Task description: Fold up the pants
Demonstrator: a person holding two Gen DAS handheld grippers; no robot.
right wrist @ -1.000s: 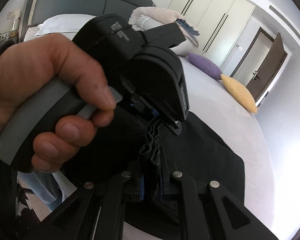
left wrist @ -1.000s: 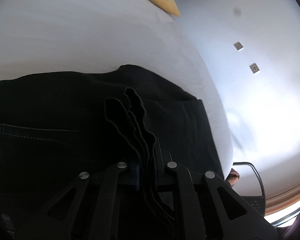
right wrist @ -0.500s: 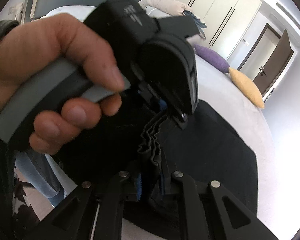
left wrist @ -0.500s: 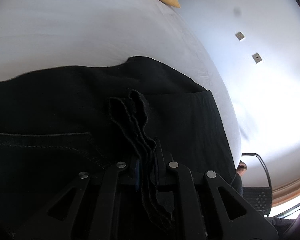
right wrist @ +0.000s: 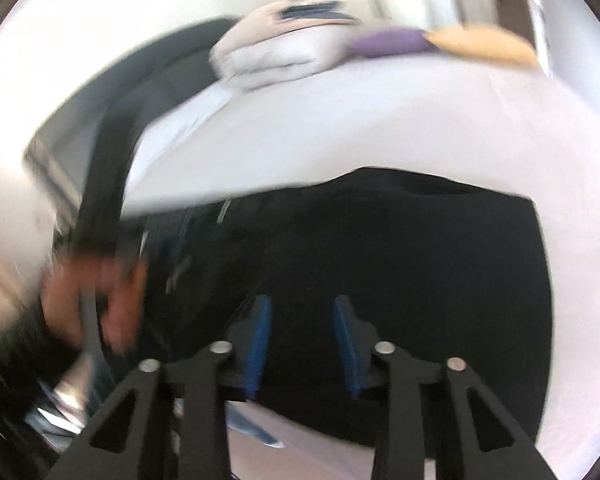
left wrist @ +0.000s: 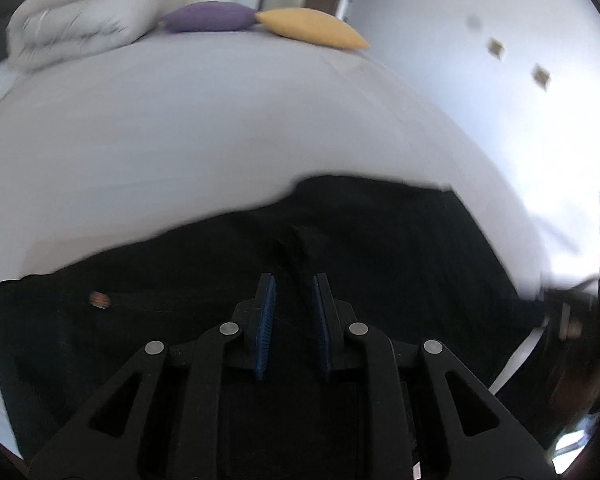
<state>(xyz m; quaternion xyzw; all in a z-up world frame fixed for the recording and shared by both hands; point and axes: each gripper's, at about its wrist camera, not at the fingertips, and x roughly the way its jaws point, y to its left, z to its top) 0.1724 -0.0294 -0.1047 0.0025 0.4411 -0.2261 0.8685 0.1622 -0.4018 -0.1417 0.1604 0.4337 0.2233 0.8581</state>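
My left gripper (left wrist: 294, 286) has its jaws opening, blue pads (left wrist: 266, 320) apart with nothing pinched between them — only the black pants (left wrist: 400, 248) below. My right gripper (right wrist: 302, 308) is opening too, wider, its gap also bare over the dark cloth. The pants lie flat near the edge of the white bed (left wrist: 200, 128). Far off sit a purple cushion (left wrist: 210, 16), a yellow cushion (left wrist: 312, 26) and a folded duvet (left wrist: 80, 20). A blurred hand (right wrist: 96, 288) shows left in the right view.
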